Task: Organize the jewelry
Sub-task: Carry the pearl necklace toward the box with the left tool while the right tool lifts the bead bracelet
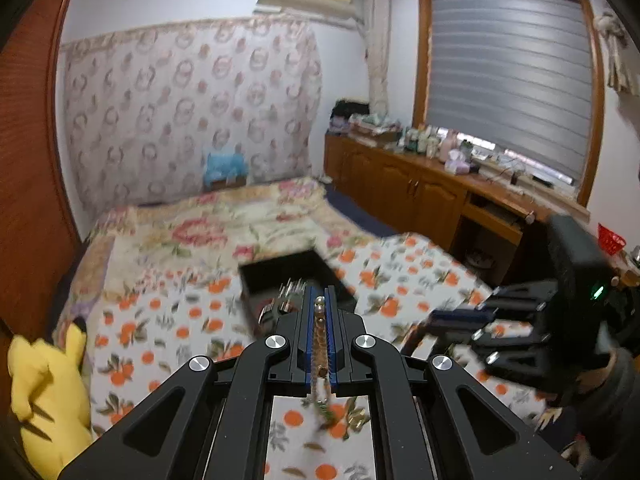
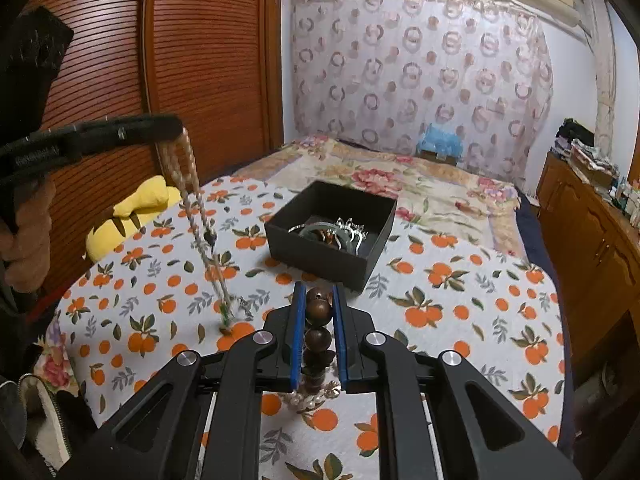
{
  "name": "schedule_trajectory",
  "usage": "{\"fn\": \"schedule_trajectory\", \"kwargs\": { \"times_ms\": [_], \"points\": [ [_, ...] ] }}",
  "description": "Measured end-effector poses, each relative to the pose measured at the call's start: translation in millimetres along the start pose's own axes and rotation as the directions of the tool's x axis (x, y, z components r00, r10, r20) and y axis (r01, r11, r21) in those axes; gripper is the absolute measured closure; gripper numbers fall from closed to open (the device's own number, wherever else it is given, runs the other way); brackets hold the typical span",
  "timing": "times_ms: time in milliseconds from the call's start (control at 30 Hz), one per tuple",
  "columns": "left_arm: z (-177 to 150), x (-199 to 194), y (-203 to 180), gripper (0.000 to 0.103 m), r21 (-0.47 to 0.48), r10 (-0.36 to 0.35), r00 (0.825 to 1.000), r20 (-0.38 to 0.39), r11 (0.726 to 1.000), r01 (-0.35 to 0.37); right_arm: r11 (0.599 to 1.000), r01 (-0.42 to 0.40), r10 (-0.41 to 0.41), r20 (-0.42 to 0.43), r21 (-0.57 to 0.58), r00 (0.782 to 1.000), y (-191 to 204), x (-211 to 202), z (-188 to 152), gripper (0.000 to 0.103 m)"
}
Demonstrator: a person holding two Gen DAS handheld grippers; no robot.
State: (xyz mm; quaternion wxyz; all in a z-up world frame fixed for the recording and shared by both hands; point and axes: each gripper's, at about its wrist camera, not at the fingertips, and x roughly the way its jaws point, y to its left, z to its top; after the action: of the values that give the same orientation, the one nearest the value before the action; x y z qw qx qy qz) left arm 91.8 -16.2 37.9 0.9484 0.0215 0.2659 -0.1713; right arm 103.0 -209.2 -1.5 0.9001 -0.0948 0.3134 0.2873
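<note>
Your left gripper (image 1: 320, 312) pinches a pale beaded necklace (image 2: 196, 208), its blue pads pressed nearly together on the strand. Seen from the right wrist, the doubled strand hangs slanting down from the left fingertips (image 2: 168, 126) to the orange-print cloth (image 2: 460, 292), where its lower end with a small green bit touches or nearly touches the fabric; a dark bead sits partway down it. In the left wrist view the beads run between the pads and dangle below them, blurred.

Your right gripper (image 2: 319, 312) is clamped on a brown wooden bead bracelet (image 2: 318, 336), the round beads stacked in a line between the two blue pads. Below those beads a little cluster of pearls (image 2: 300, 398) shows at the gripper's base; whether it lies on the cloth or hangs, you cannot tell.

Just beyond the right fingertips stands the black jewelry box (image 2: 332, 258), open on the cloth, with silvery pieces and a greenish bangle lying inside. The left wrist view shows the same box ahead of the left pads, blurred.

The cloth covers the near part of a bed with a floral quilt (image 2: 420, 184). A yellow plush toy (image 2: 132, 212) lies at the bed's left edge beside the wooden slatted wardrobe (image 2: 208, 64)
</note>
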Motion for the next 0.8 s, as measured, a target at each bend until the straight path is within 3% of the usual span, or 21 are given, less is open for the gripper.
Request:
{"fn": "schedule_trajectory", "kwargs": {
  "times_ms": [133, 200, 567, 800],
  "points": [
    [-45, 44, 14, 0.099, -0.008, 0.047, 0.985, -0.167, 0.999, -0.049, 1.0, -0.009, 0.009, -0.01, 0.008, 1.0, 0, 5, -4, 0.088],
    [-61, 54, 20, 0.099, -0.021, 0.054, 0.978, -0.203, 0.998, -0.059, 1.0, -0.009, 0.009, -0.018, 0.007, 1.0, 0, 7, -6, 0.088],
    [-83, 37, 34, 0.099, -0.061, 0.077, 0.978, -0.194, 0.994, -0.09, 1.0, -0.008, 0.01, -0.093, 0.024, 0.996, -4, 37, -23, 0.088],
    [-43, 6, 34, 0.099, -0.054, 0.068, 0.994, -0.09, 0.996, -0.073, 1.0, -0.001, 0.003, -0.085, 0.025, 0.996, -6, 38, -21, 0.088]
  ]
}}
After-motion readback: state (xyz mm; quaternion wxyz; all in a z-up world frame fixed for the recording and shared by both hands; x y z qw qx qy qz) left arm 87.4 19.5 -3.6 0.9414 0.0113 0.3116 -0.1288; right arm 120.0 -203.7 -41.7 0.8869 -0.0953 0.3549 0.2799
